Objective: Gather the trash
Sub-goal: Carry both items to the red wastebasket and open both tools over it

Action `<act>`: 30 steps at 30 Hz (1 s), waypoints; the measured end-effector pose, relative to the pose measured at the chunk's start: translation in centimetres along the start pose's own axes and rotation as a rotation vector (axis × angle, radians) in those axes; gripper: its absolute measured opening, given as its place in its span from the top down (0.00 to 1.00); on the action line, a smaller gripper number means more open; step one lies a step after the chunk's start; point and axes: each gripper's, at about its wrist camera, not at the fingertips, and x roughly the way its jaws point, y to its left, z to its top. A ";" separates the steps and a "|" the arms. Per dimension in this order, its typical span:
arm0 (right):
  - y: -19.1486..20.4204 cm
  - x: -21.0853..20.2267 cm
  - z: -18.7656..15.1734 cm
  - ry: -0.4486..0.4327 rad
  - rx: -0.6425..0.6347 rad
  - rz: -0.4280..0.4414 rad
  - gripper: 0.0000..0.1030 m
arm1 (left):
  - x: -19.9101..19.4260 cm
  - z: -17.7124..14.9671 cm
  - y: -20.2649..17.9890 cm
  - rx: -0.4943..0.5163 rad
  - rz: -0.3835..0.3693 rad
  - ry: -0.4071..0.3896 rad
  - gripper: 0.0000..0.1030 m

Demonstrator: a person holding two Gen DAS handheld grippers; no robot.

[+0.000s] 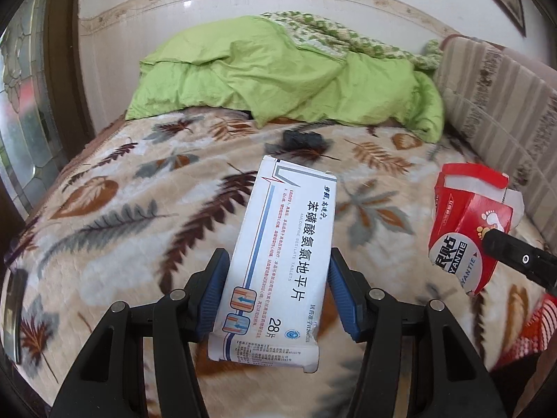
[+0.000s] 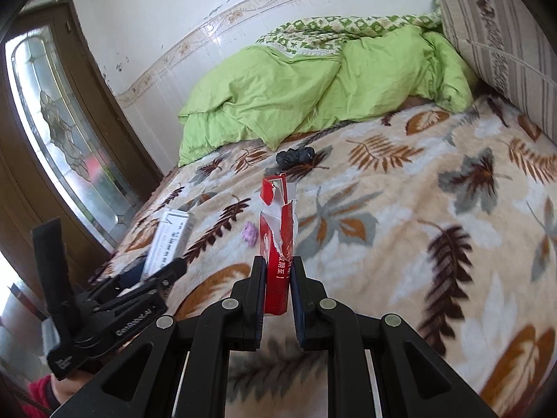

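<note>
Tongs [image 1: 276,292] clamp white carton [image 1: 278,264]; other tongs [image 2: 278,292] red box [image 2: 278,244].

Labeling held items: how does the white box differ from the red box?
The white medicine box is intact; the red box is torn open at its top. The white box sits flat across wide-set left tongs; the red box is pinched edge-on in nearly closed right tongs. Both are cardboard cartons, held above the leaf-print blanket.

open leaf blanket [image 2: 400,209] ahead, green quilt [image 2: 296,97] blocking far end
</note>
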 end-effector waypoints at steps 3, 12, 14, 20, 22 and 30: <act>-1.3 -4.7 -0.9 -0.039 -0.001 -0.035 0.86 | -2.0 -0.5 -2.7 0.040 -0.078 -0.001 0.46; -9.8 -19.9 -3.8 -0.193 0.155 -0.255 0.86 | -7.7 0.5 -15.4 0.199 -0.419 -0.005 0.46; -12.0 -23.0 -4.8 -0.219 0.214 -0.308 0.86 | -9.0 0.4 -18.9 0.251 -0.494 0.004 0.46; -16.8 -28.9 -7.1 -0.262 0.327 -0.436 0.86 | -10.8 -1.1 -28.0 0.371 -0.702 0.085 0.46; -18.0 -30.0 -8.1 -0.261 0.359 -0.465 0.86 | -10.9 -1.9 -30.8 0.392 -0.757 0.127 0.46; -22.0 -30.9 -11.8 -0.213 0.497 -0.517 0.79 | -9.0 -4.5 -35.7 0.450 -0.828 0.263 0.33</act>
